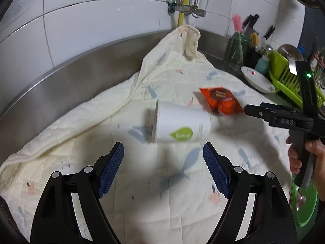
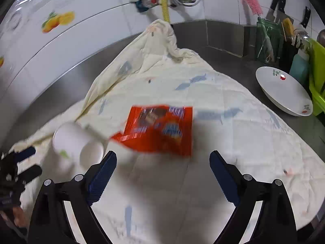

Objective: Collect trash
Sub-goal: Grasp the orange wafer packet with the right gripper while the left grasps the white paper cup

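Note:
A white paper cup with a green leaf logo lies on its side on a cream quilted cloth. It also shows in the right wrist view. An orange-red snack wrapper lies just behind it, and is centred in the right wrist view. My left gripper is open, just short of the cup. My right gripper is open, just short of the wrapper, and shows from the side in the left wrist view.
The cloth covers a steel counter below a tiled wall with pipes. A white dish, a green dish rack and a knife holder stand at the right. A green basin sits low right.

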